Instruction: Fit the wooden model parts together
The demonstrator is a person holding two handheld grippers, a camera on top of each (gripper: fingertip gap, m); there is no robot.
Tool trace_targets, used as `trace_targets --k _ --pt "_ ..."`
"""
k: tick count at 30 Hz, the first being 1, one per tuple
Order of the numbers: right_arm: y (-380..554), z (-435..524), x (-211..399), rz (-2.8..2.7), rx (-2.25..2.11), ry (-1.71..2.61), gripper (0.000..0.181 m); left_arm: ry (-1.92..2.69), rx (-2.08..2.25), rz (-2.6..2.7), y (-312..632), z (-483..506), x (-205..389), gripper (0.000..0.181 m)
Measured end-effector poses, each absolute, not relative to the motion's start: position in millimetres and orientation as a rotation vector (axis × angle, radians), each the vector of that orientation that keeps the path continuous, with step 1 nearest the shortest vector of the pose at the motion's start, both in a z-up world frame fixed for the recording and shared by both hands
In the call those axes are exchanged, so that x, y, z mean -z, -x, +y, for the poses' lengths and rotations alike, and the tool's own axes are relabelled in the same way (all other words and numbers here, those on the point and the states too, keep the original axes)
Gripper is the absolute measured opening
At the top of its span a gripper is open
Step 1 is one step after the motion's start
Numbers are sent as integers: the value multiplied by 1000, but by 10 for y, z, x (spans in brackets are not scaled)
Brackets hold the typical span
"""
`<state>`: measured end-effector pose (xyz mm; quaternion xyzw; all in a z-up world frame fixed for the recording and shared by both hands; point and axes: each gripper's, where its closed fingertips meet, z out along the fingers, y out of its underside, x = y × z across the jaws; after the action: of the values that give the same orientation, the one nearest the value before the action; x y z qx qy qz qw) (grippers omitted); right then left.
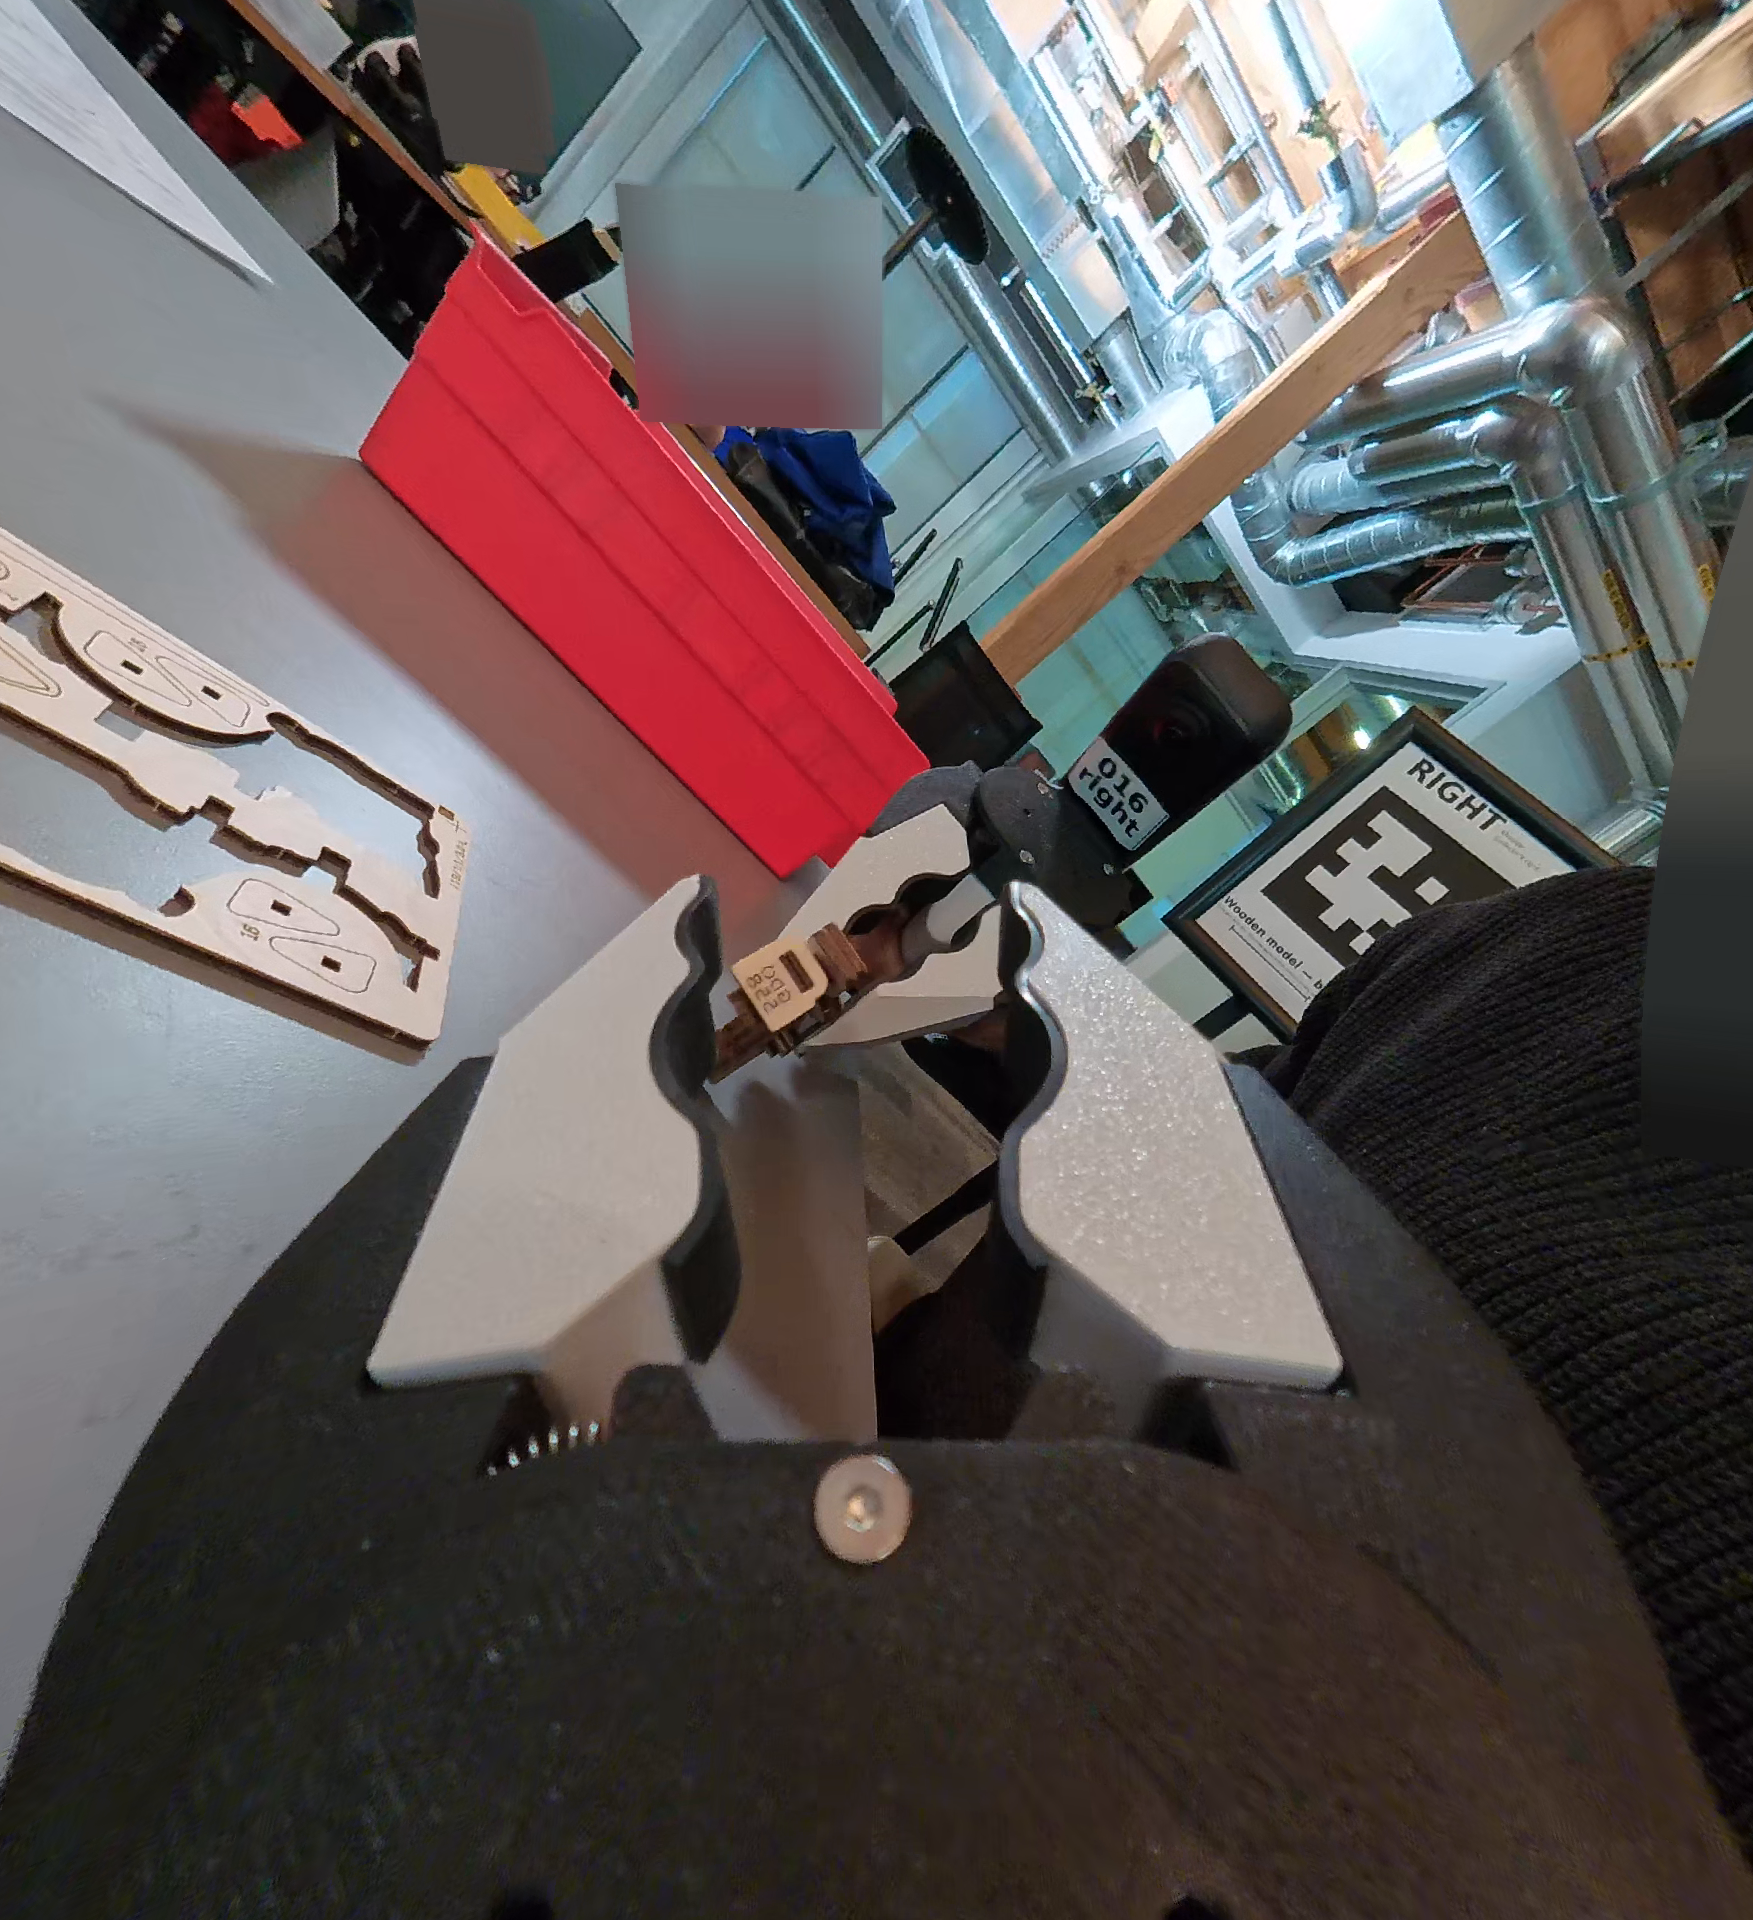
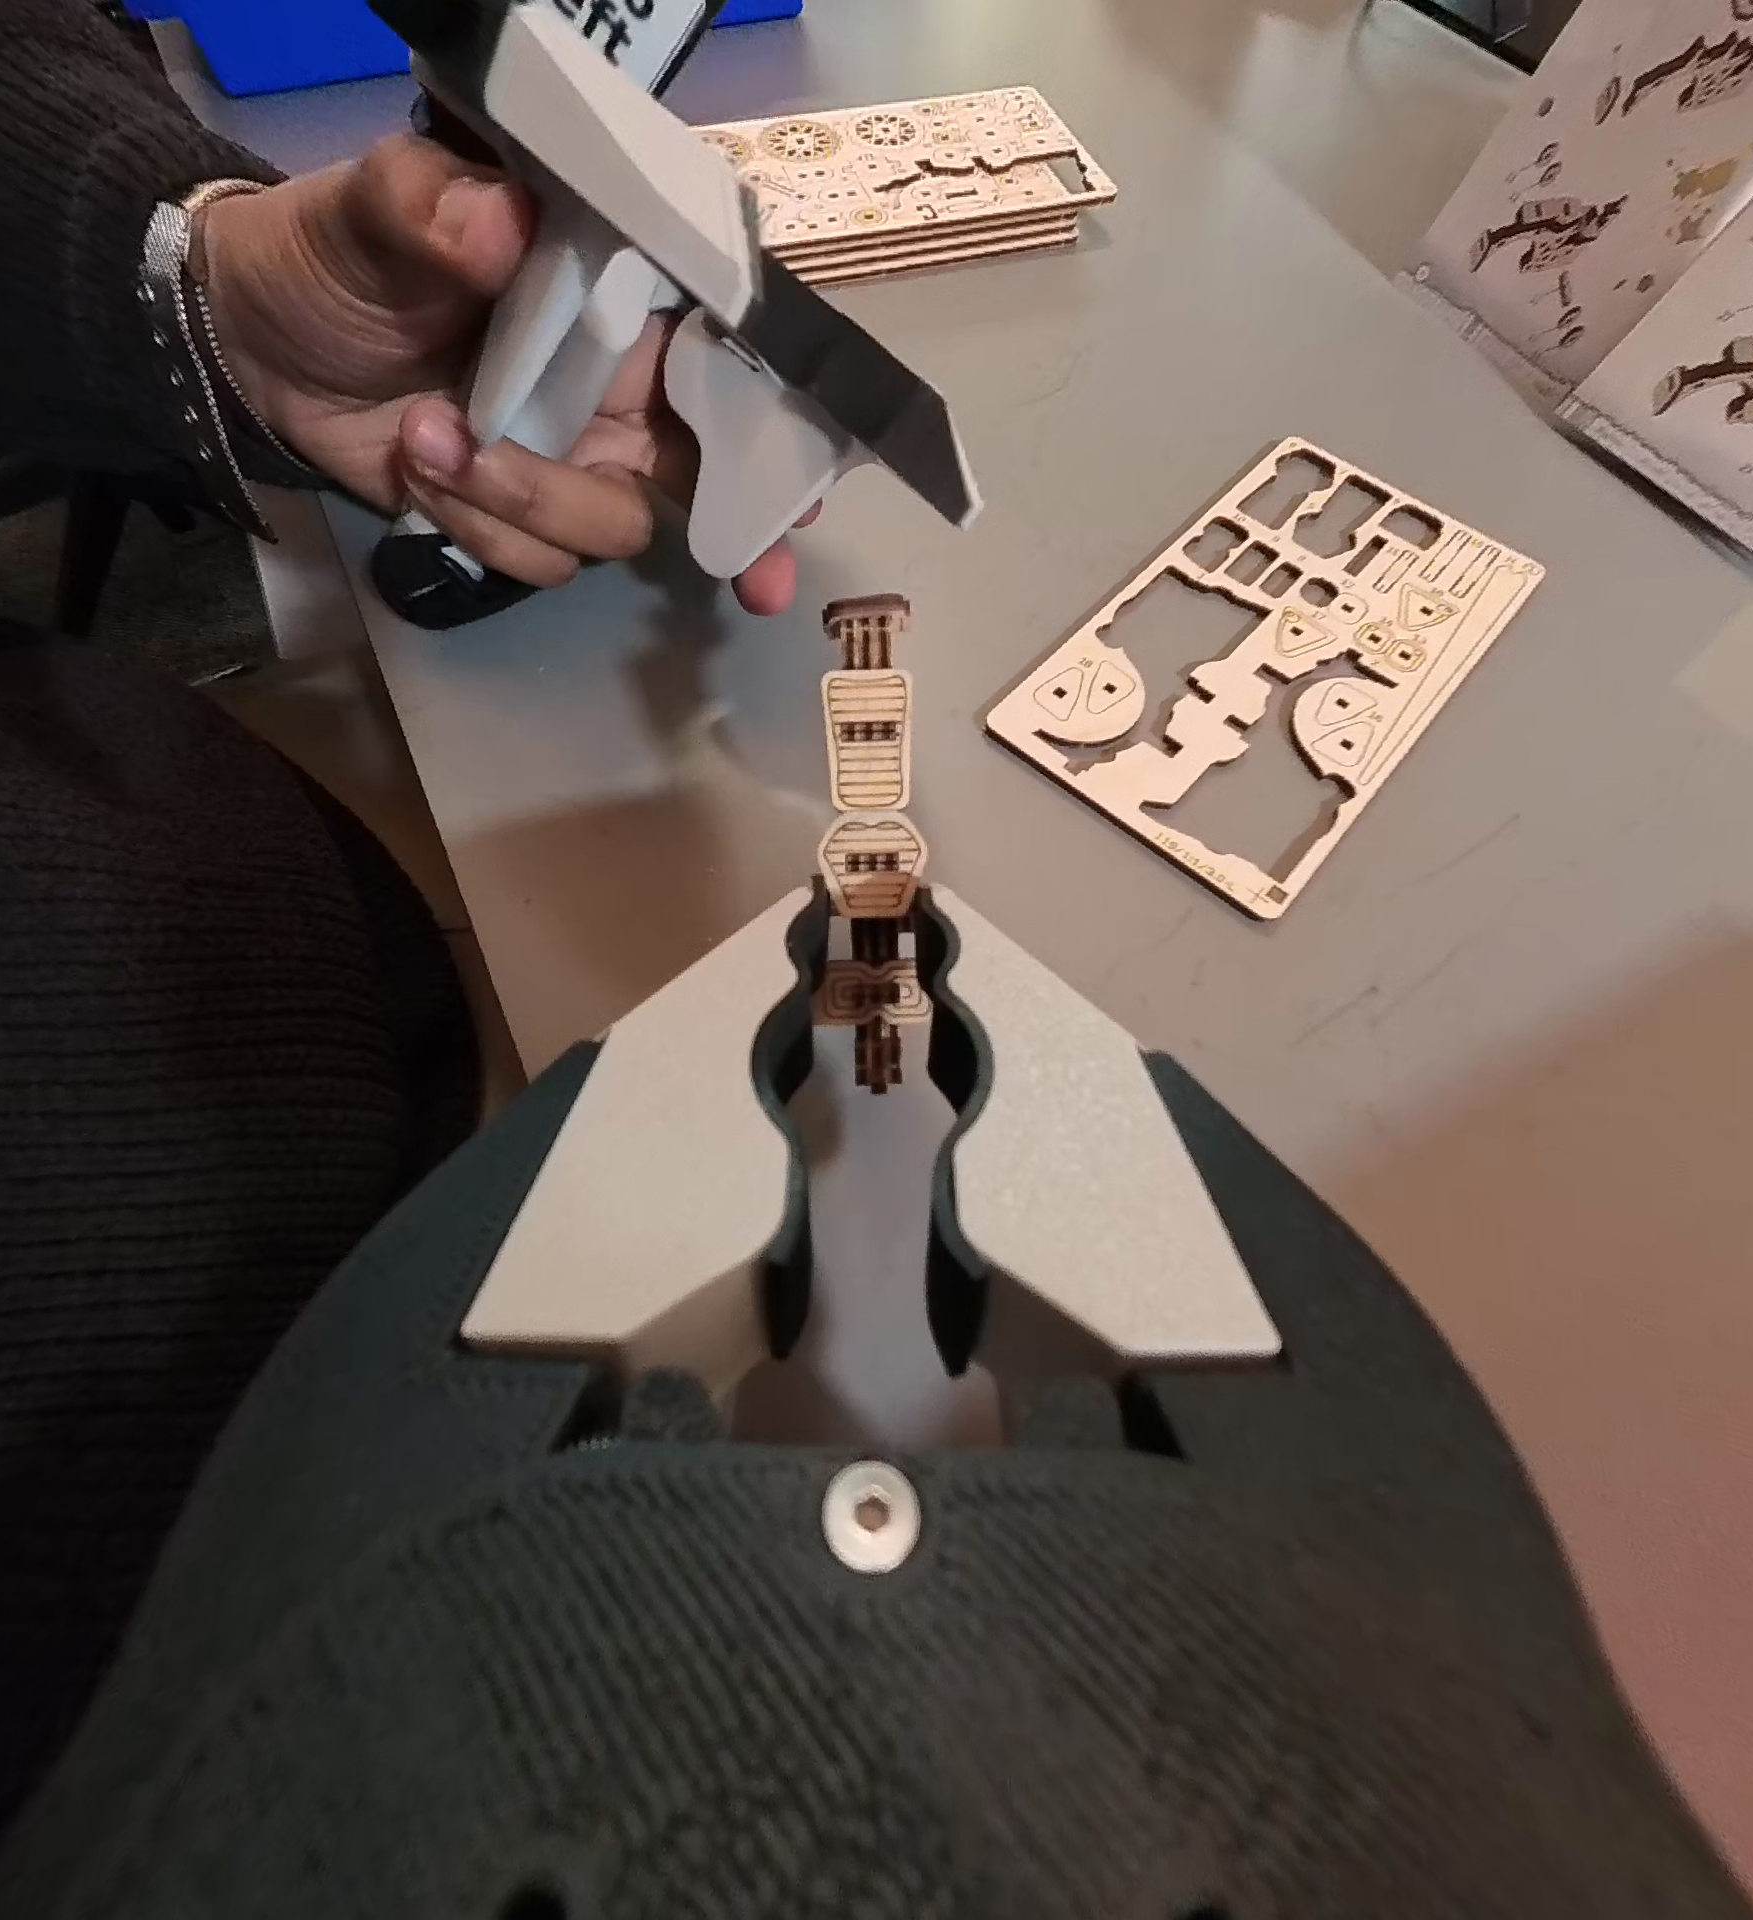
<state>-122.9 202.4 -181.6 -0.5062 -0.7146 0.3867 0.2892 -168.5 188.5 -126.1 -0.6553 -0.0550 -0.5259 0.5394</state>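
Observation:
My right gripper is shut on a slim wooden assembly, a dark spine with several pale engraved plates slotted across it. The assembly sticks out forward from the jaws, above the grey table. My left gripper is open and empty. In the left wrist view the assembly and the right gripper sit just beyond its fingertips. In the right wrist view a hand holds the left gripper up and to the left of the assembly's far end, apart from it.
A punched-out wooden parts sheet lies flat on the table and also shows in the left wrist view. A stack of full sheets and an instruction booklet lie farther back. A red bin and a framed marker sign stand nearby. Tip to tip, the grippers are about 8 centimeters apart.

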Motion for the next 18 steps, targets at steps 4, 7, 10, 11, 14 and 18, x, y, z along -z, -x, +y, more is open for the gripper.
trace_targets --k 4,7,10,11,14,18 --pt "1231 2018 1822 -1910 -1034 1353 15 1566 1240 -101 1649 1871 1259 52" --pt "1231 2012 1823 -1911 -1036 1352 15 1565 1243 -106 1655 1874 1260 52" --pt "1231 2006 1825 -1913 -1039 1352 15 1561 1246 -114 1665 1877 1258 52" --pt "1231 2005 1826 -1914 -1039 1352 16 1561 1245 -114 1665 1877 1258 52" --pt "1231 1999 1825 -1915 -1042 1351 15 1565 1244 -111 1658 1878 1261 53" --pt "1228 1990 1826 -1918 -1044 1349 15 1564 1244 -112 1661 1878 1260 53"
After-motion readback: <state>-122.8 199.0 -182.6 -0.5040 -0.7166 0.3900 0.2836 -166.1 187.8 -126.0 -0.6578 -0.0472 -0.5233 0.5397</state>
